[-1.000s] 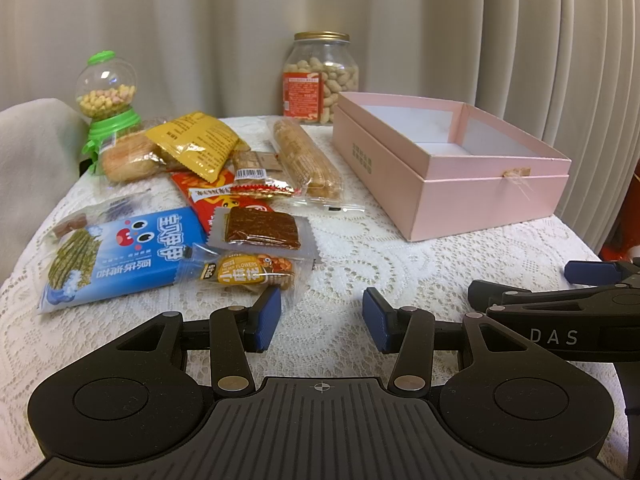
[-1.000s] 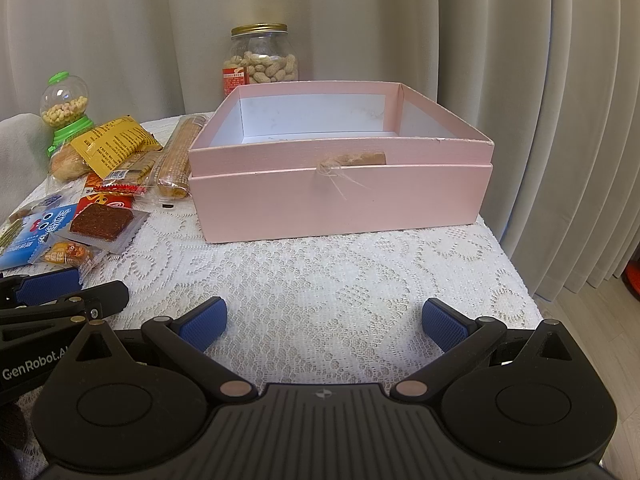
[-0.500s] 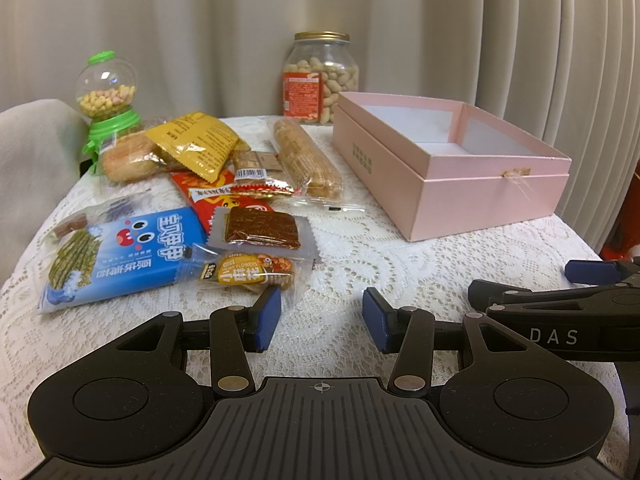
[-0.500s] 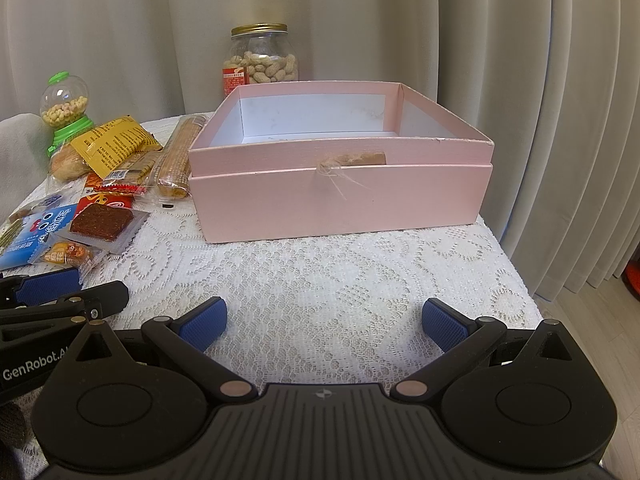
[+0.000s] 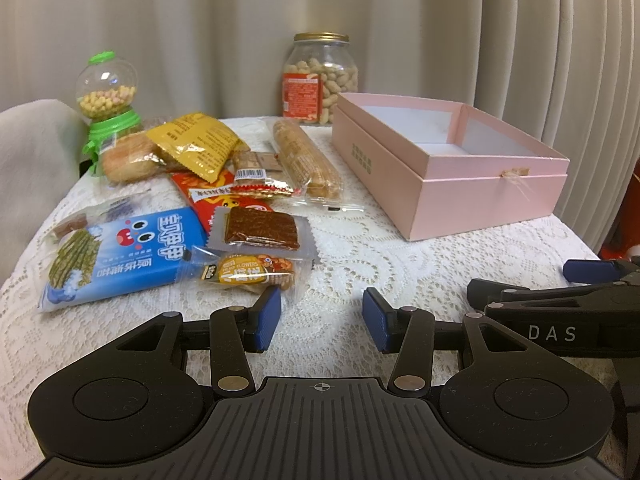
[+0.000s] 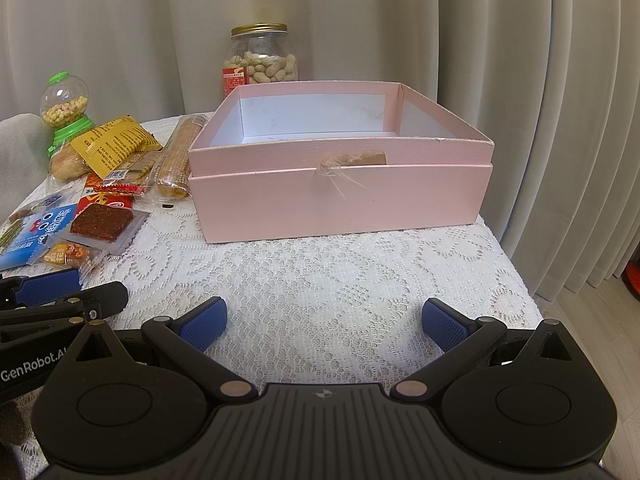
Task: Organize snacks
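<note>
Just beyond the left gripper (image 5: 322, 320), whose jaws stand apart and empty, lies the small orange snack packet (image 5: 250, 273) on the lace cloth, likely light, crinkly, best pinched across its middle.

One pink box (image 6: 340, 200), one peanut jar (image 5: 320, 80), one candy dispenser (image 5: 106, 100), about nine snack packets (image 5: 260, 230).

Pink box (image 6: 340, 196), white lace tablecloth (image 6: 320, 280), blue snack packet (image 5: 128, 256), beige curtain (image 6: 520, 80).

Lace-covered table (image 6: 320, 280) with pink box (image 6: 340, 200), peanut jar (image 5: 320, 80), candy dispenser (image 5: 106, 112), snack packets (image 5: 120, 256).
</note>
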A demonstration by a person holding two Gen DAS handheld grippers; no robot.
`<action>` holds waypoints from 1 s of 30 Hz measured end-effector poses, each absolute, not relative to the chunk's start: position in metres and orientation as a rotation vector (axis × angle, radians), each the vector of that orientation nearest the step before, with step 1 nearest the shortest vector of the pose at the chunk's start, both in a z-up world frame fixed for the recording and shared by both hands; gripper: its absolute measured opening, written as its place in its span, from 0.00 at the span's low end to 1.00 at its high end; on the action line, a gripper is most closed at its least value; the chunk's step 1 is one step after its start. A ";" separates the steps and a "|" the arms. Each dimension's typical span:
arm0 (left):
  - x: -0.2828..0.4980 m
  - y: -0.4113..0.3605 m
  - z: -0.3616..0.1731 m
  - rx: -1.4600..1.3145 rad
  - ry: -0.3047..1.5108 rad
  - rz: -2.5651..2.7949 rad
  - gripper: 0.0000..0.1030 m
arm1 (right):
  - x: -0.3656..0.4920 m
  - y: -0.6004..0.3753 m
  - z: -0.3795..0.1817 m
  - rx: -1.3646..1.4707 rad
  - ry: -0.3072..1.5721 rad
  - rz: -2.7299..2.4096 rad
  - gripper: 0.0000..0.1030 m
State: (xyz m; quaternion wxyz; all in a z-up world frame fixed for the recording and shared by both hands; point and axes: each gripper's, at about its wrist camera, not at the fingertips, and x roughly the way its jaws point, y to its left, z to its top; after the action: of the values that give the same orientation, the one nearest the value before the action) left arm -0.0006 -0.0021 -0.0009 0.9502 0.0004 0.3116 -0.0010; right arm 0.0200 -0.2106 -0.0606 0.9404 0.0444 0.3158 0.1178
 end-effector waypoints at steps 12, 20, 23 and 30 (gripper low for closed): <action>-0.003 0.043 0.034 -0.139 0.690 -0.180 0.40 | 0.045 -0.201 -0.046 0.103 0.833 0.163 1.00; -0.002 0.074 0.054 -0.048 0.672 -0.194 0.40 | 0.044 -0.198 -0.047 0.110 0.833 0.155 1.00; 0.005 0.099 0.052 -0.088 0.681 -0.148 0.40 | 0.045 -0.200 -0.046 0.099 0.839 0.171 1.00; 0.024 0.160 0.067 -0.147 0.615 -0.013 0.40 | 0.075 -0.191 -0.019 0.036 0.789 0.279 0.91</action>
State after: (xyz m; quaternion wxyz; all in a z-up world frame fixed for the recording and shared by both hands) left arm 0.0241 0.1602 0.0673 0.9504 -0.0721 0.3026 -0.0064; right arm 0.0746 -0.1909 -0.0192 0.9136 0.0176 0.3829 0.1355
